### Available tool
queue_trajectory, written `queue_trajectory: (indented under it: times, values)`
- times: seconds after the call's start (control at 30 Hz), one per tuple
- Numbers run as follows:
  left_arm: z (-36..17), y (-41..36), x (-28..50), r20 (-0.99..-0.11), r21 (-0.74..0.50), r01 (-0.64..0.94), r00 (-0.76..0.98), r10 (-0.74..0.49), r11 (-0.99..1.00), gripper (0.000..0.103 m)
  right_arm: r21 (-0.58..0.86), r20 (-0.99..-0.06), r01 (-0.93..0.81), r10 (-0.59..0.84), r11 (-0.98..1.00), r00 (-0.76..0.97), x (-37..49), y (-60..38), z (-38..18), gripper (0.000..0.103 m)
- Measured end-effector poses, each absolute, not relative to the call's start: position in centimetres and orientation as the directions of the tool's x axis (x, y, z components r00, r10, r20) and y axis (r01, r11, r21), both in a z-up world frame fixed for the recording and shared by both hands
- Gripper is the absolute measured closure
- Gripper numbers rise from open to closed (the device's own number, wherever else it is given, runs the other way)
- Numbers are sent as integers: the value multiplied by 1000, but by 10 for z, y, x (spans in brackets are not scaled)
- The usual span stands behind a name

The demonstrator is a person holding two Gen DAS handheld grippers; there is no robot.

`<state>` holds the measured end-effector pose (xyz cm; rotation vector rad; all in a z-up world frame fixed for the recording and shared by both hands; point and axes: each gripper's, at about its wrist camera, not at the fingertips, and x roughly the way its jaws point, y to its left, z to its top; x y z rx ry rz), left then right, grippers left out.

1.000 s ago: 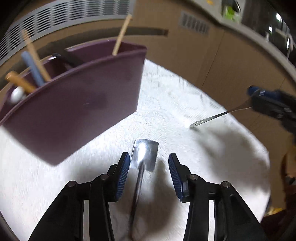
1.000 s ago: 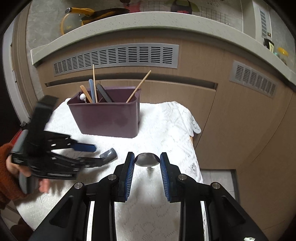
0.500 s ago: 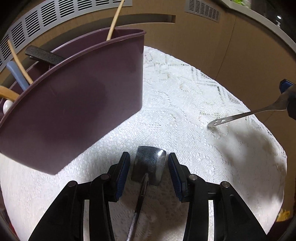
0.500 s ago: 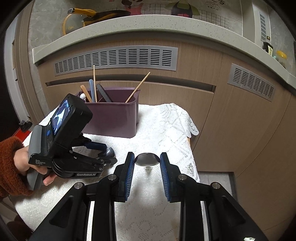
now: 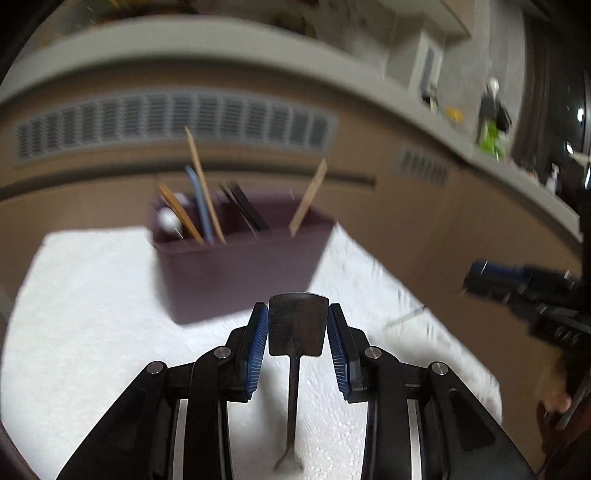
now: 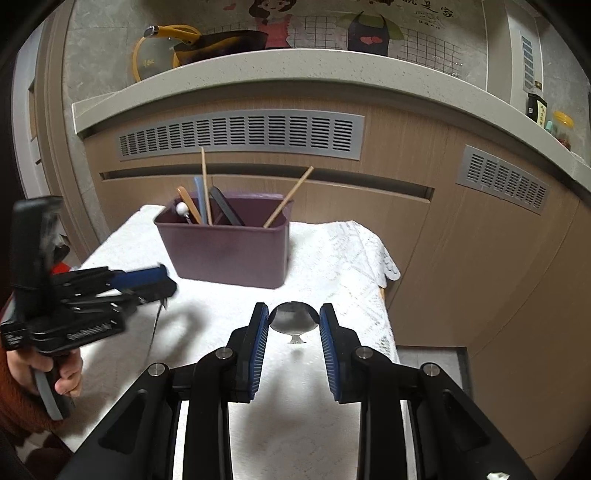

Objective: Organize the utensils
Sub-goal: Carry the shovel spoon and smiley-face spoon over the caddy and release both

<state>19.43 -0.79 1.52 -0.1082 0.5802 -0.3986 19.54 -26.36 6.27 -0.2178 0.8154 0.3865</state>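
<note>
A home kitchen: stone countertop [image 6: 258, 70] over wood cabinets [image 6: 461, 258], apron-cartoon wall tiles [image 6: 369, 22].

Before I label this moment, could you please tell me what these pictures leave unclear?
- Left wrist view: contents of the purple plastic utensil bin smeared by motion blur.
- Right wrist view: handle of the steel spoon hidden behind its bowl.
- Right wrist view: left tongs blurred, grip unreadable.

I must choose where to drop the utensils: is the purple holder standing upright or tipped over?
Upright: the purple holder stands flat on the white cloth, utensils sticking up.
</note>
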Motion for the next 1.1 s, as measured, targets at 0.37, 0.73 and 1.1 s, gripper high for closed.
queue_trajectory:
  times: [0.37, 0.73, 1.1]
  values:
    - [176, 35, 217, -108, -275, 274, 944, -313, 922, 70, -36, -566, -427, 333, 904, 754, 231, -233, 186, 77]
    - [125, 28, 303, -234, -334, 147, 944, -233, 931, 70, 23, -722, -525, 378, 851, 580, 320, -180, 146, 77]
    - [51, 15, 345, -432, -358, 81, 869, -242, 930, 70, 70, -874, -524, 305, 849, 377, 370, -152, 30, 77]
